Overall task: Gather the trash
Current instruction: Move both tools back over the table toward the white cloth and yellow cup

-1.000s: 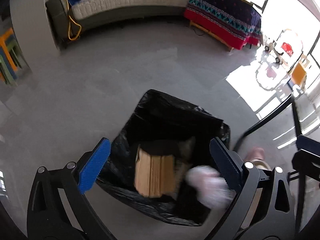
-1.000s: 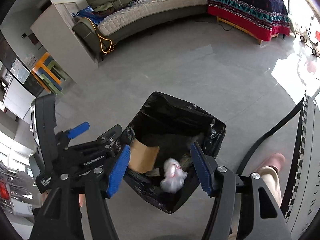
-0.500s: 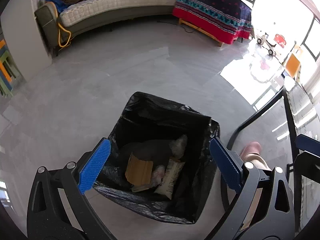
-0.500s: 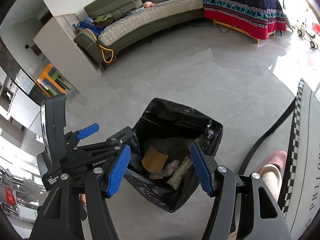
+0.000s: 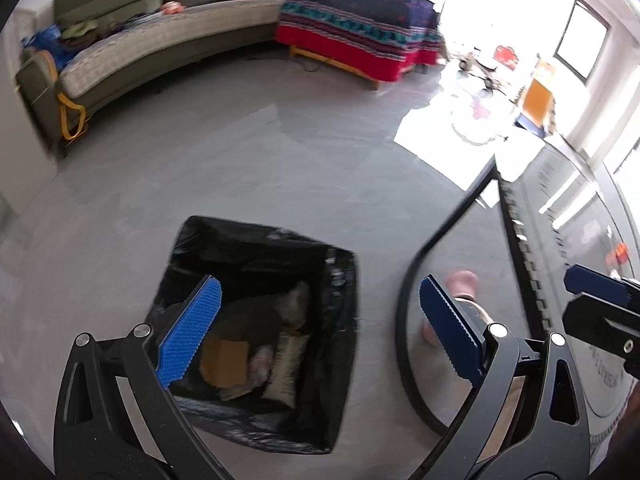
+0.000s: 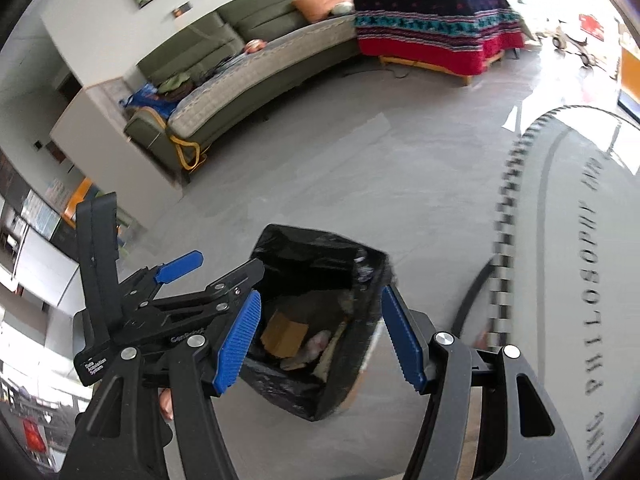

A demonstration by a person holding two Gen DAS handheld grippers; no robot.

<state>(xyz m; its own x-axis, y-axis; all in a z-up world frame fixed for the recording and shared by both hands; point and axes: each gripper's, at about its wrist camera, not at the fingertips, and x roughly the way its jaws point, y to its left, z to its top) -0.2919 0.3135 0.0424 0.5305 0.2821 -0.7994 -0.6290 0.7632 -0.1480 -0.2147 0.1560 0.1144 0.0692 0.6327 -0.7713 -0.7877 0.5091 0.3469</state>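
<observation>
A bin lined with a black bag (image 5: pixel 340 280) stands on the grey floor; it also shows in the right wrist view (image 6: pixel 372 268). Inside lie a brown cardboard piece (image 5: pixel 224 366), a crumpled white-pink wad (image 5: pixel 260 364) and a pale wrapper (image 5: pixel 284 368); the cardboard also shows in the right wrist view (image 6: pixel 282 334). My left gripper (image 5: pixel 316 332) is open and empty, high above the bin's right side. My right gripper (image 6: pixel 320 338) is open and empty above the bin. The left gripper's body (image 6: pixel 160 312) shows at the left in the right wrist view.
A round glass table (image 5: pixel 580 240) with a black curved leg (image 5: pixel 412 280) stands right of the bin; it also shows in the right wrist view (image 6: pixel 572 240). A pink slipper (image 5: pixel 462 284) is under it. A green sofa (image 5: pixel 160 40) and a red-blue covered bench (image 5: pixel 360 36) line the far wall.
The white wad and cardboard dropped from the grippers into the bin. Both grippers have since risen and swung right, away from the bin, towards the glass table.
</observation>
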